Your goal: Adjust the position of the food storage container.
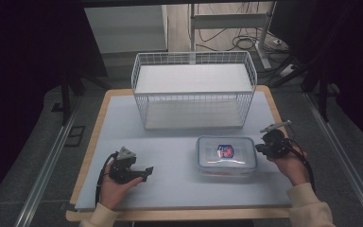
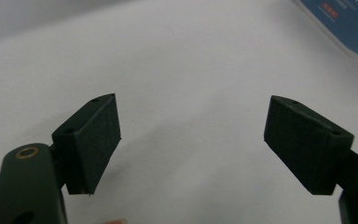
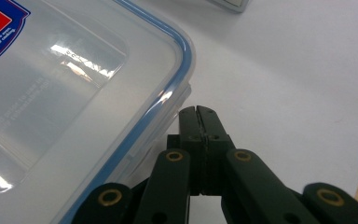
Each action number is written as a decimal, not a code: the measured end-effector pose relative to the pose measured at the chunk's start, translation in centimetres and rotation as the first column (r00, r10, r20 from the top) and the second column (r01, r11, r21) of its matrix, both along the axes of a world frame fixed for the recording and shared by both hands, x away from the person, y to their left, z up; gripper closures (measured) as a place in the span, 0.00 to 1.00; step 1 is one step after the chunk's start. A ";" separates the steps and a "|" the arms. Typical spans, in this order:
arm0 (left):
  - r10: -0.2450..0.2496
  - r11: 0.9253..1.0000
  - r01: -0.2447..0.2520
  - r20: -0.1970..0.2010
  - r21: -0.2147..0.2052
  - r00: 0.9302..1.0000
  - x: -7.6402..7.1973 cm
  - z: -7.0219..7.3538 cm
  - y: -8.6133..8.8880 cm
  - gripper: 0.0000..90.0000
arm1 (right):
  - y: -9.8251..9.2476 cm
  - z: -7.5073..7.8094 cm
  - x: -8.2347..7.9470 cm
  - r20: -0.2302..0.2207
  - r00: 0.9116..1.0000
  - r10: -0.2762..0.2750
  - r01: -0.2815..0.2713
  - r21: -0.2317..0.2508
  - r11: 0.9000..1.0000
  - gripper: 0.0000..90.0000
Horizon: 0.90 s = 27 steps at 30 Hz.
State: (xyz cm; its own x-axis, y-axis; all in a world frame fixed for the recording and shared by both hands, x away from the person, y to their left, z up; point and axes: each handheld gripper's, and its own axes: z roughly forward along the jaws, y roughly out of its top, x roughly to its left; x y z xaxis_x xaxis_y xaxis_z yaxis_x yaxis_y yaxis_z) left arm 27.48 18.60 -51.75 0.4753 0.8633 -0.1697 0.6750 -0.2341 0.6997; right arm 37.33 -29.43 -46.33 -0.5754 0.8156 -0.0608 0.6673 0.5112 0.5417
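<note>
A clear plastic food container (image 1: 226,155) with a blue-sealed lid and a red and blue label lies flat on the white mat. My right gripper (image 1: 259,148) is shut with nothing between its pads, its tip close against the container's right edge; in the right gripper view the closed tips (image 3: 198,113) sit just beside the lid's rim (image 3: 177,70), and whether they touch it I cannot tell. My left gripper (image 1: 147,173) rests low on the mat to the left of the container, pointing right. Its jaws stand wide open and empty (image 2: 193,140), with a corner of the container (image 2: 349,23) farther off.
A white wire basket (image 1: 194,90) stands at the back middle of the mat, open at the top. The wooden table edge (image 1: 87,156) frames the mat. Metal rails run along the floor on both sides.
</note>
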 end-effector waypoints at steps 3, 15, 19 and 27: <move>-0.001 1.000 0.001 -0.001 0.003 1.000 0.1 -0.1 0.0 0.20 | 0.1 0.0 -0.1 -0.003 1.000 0.014 -0.014 0.006 1.000 1.00; 0.006 1.000 -0.006 0.002 -0.006 1.000 0.1 0.0 0.2 0.20 | 3.4 -0.3 -0.6 0.001 0.996 0.086 -0.086 0.019 0.996 1.00; 0.010 1.000 -0.010 0.006 -0.007 1.000 0.1 0.1 0.3 0.20 | 5.0 -0.4 -0.7 0.008 0.993 0.115 -0.115 0.021 0.993 1.00; 0.017 1.000 -0.017 0.008 -0.011 1.000 0.0 0.1 0.8 0.20 | 7.9 -1.3 -0.6 -0.013 0.987 0.161 -0.161 0.007 0.987 1.00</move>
State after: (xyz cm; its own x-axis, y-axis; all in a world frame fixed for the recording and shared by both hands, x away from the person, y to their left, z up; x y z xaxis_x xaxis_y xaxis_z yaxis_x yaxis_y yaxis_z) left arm 27.52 19.43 -51.67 0.4617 0.8694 -0.1758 0.6734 -0.2145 0.7075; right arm 36.74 -21.52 -47.62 -0.7003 0.7123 -0.0473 0.5837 0.6095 0.5365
